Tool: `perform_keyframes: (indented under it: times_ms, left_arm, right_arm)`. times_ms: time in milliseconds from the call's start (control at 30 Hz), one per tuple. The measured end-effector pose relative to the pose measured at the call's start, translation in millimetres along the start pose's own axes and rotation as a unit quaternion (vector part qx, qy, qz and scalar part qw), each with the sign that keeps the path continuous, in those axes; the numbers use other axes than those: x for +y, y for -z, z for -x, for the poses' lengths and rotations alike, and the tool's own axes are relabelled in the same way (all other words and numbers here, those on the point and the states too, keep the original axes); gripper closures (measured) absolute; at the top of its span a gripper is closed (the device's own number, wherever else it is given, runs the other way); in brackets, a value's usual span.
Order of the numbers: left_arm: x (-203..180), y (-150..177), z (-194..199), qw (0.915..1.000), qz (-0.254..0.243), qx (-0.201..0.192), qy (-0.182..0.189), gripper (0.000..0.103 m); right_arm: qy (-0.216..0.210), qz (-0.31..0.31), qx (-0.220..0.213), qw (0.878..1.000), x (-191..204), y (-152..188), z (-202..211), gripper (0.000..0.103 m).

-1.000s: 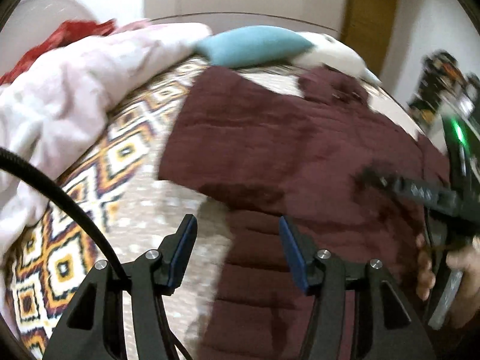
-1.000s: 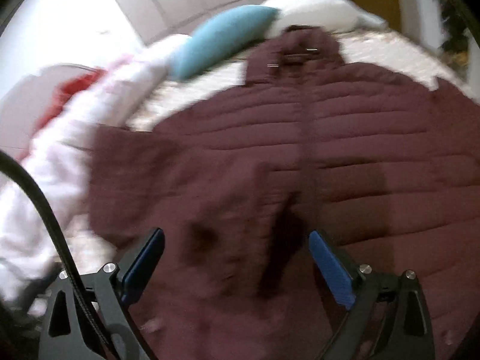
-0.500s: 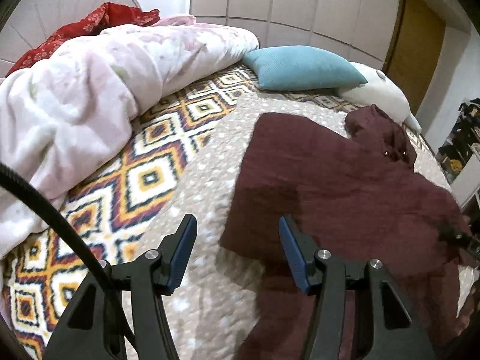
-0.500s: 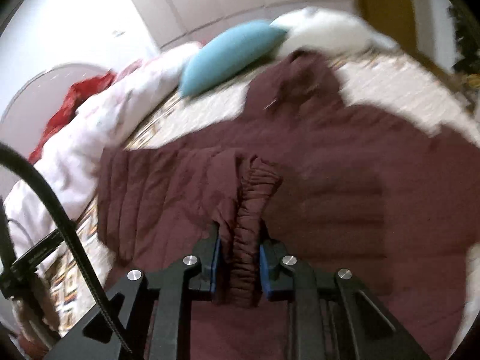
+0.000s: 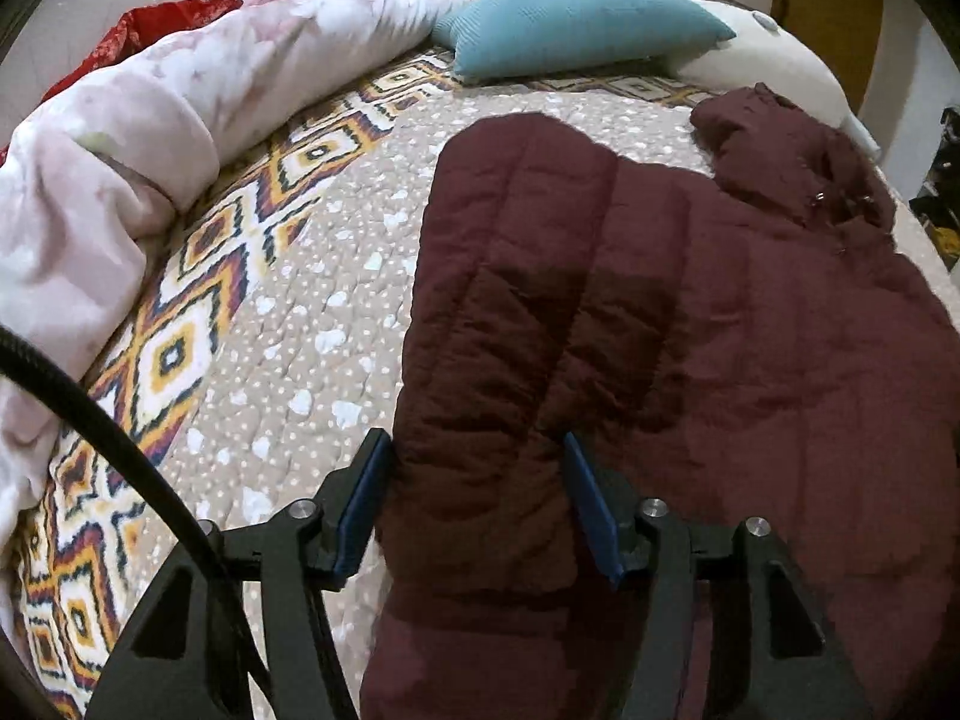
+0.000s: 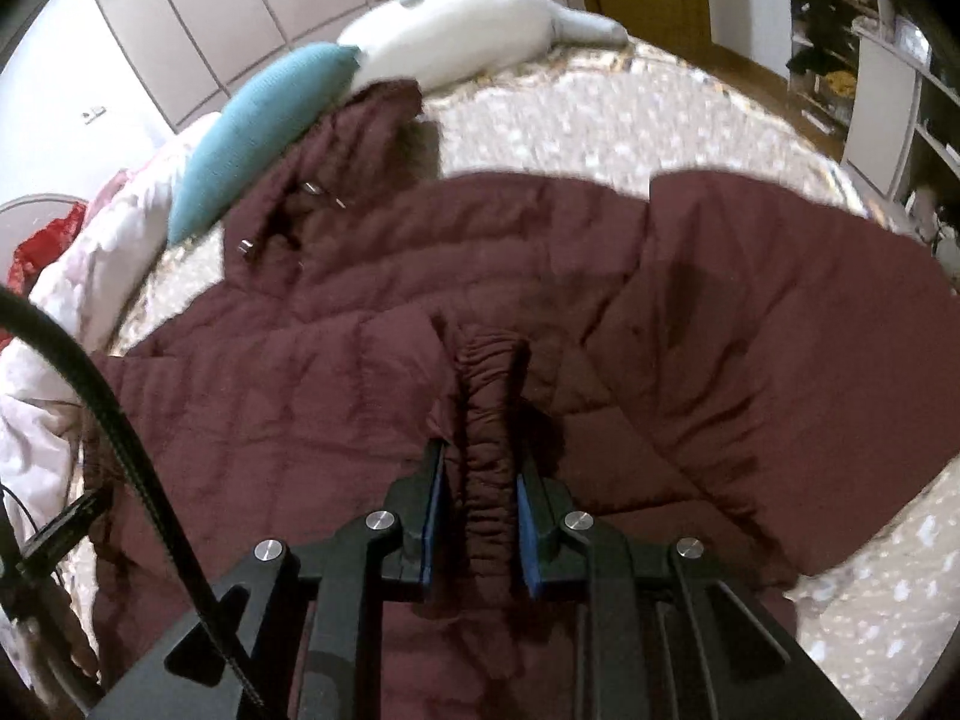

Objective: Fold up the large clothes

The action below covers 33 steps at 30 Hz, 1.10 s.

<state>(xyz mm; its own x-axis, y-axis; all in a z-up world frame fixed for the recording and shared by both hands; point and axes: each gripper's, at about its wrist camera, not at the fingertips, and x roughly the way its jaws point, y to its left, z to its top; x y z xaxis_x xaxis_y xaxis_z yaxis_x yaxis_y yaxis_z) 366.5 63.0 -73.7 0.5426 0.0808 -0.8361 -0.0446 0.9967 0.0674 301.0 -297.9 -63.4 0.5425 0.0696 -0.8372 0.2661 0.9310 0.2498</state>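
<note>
Maroon quilted jacket (image 5: pixel 690 330) lies spread across the patterned bedspread (image 5: pixel 288 324), hood end up by the teal pillow (image 5: pixel 576 18) and the white cushion (image 6: pixel 456 30), with a rumpled pink duvet (image 5: pixel 120 138) along the bed's far side. The right gripper (image 6: pixel 477 516) is clenched on the gathered elastic cuff (image 6: pixel 486 420) of a sleeve that lies over the jacket's body. The left gripper (image 5: pixel 474 510) has just been spreading its jaws and straddles a thick padded fold at the jacket's edge; its blue pads (image 5: pixel 360 504) sit just beside the fabric, and I cannot tell whether they press on it, so I judge that side not yet gripped. The risk from here is uneven handling: if the right side pulls the cuff while the left has no real hold, the slippery padding may slide, the sleeve may twist, and the fold would bunch rather than lie flat. A shallow bite on such puffy material could also slip out.
</note>
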Motion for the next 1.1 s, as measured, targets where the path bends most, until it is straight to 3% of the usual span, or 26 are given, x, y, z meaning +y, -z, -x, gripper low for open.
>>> perform_keyframes:
  times_ms: [133, 267, 300, 367, 433, 533, 700, 767, 867, 967, 1033, 1100]
  left_arm:
    - [-5.8, 2.7, -4.4, 0.9997, -0.009, -0.007, -0.022, 0.035]
    - [-11.5, 5.5, 19.8, 0.9986, -0.029, -0.02, -0.039, 0.035]
    - [-10.1, 9.9, 32.9, 0.9989, -0.026, -0.025, -0.031, 0.035]
    - [-3.9, 20.8, 61.4, 0.9991, -0.013, -0.04, -0.005, 0.036]
    - [-0.6, 37.9, 95.7, 0.9983, -0.005, -0.055, 0.021, 0.035]
    - [-5.0, 67.1, 136.2, 0.9968, -0.013, -0.061, 0.049, 0.035]
    - [-26.0, 112.1, 174.9, 0.9928, -0.034, -0.066, 0.094, 0.033]
    - [-36.3, 126.0, 181.0, 0.9914, -0.044, -0.067, 0.103, 0.033]
    - [-53.5, 141.6, 186.5, 0.9895, -0.065, -0.075, 0.106, 0.033]
    - [-63.9, 148.5, 189.3, 0.9882, -0.078, -0.078, 0.107, 0.033]
    - [-67.5, 149.3, 190.4, 0.9877, -0.079, -0.08, 0.109, 0.033]
    - [-68.2, 148.4, 188.2, 0.9882, -0.078, -0.076, 0.107, 0.033]
  right_arm:
    - [-0.013, -0.017, -0.003, 1.0, -11.0, 4.9, -11.5, 0.08]
    - [-0.02, -0.011, -0.007, 1.0, -11.2, 5.3, -6.3, 0.074]
    - [-0.032, -0.021, -0.006, 0.999, -14.9, 4.9, 0.8, 0.071]
    - [-0.067, -0.057, -0.015, 0.996, -30.7, 5.6, 21.8, 0.051]
    - [-0.089, -0.081, -0.042, 0.992, -51.1, 9.7, 49.6, 0.039]
    - [-0.086, -0.092, -0.072, 0.989, -95.3, 21.2, 90.5, 0.039]
    - [-0.024, -0.133, -0.082, 0.987, -189.9, 45.4, 119.7, 0.039]
    - [-0.02, -0.186, -0.083, 0.979, -230.7, 53.1, 119.7, 0.039]
    - [-0.047, -0.272, -0.091, 0.957, -280.7, 59.3, 113.6, 0.039]
    - [-0.081, -0.318, -0.108, 0.938, -308.5, 53.1, 105.1, 0.039]
    - [-0.076, -0.335, -0.123, 0.931, -319.9, 44.4, 102.0, 0.039]
    - [-0.07, -0.375, -0.132, 0.915, -339.9, 37.1, 93.2, 0.039]
